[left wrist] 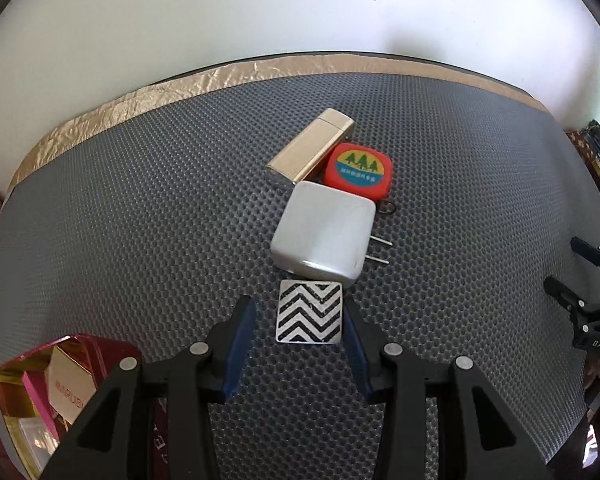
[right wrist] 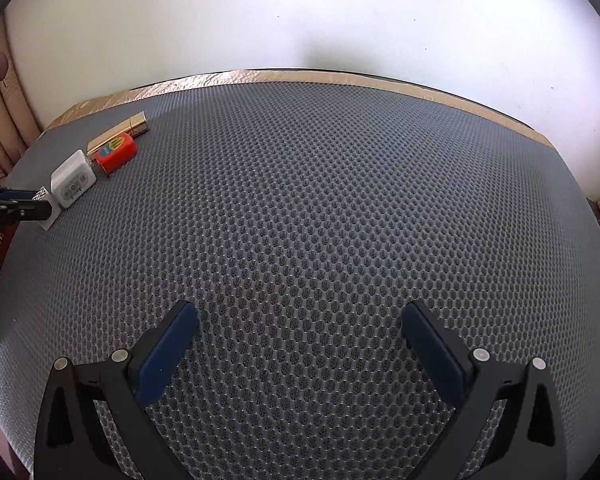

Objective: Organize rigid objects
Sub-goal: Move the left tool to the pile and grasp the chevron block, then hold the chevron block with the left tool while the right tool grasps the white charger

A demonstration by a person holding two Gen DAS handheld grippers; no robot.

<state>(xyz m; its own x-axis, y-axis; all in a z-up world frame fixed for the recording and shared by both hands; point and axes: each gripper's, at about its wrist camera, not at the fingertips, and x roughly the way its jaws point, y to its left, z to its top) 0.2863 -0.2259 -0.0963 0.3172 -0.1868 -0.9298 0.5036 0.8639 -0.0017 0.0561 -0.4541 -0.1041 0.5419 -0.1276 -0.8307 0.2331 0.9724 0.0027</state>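
Items lying in one row on the table's grey mat (left wrist: 140, 200): one gold lighter (left wrist: 310, 150), long axis slanting away rightward; one red tape measure (left wrist: 358, 170); one white charger (left wrist: 324, 232), prongs pointing right; one chevron tile (left wrist: 310, 312). Left hand-held gripper (left wrist: 302, 320) standing wide around the tile; right hand-held gripper (right wrist: 300, 320) standing wide, holding nothing.

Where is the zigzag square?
In the left wrist view, the zigzag square lies on the grey mat between the open left gripper fingers, just below the white charger.
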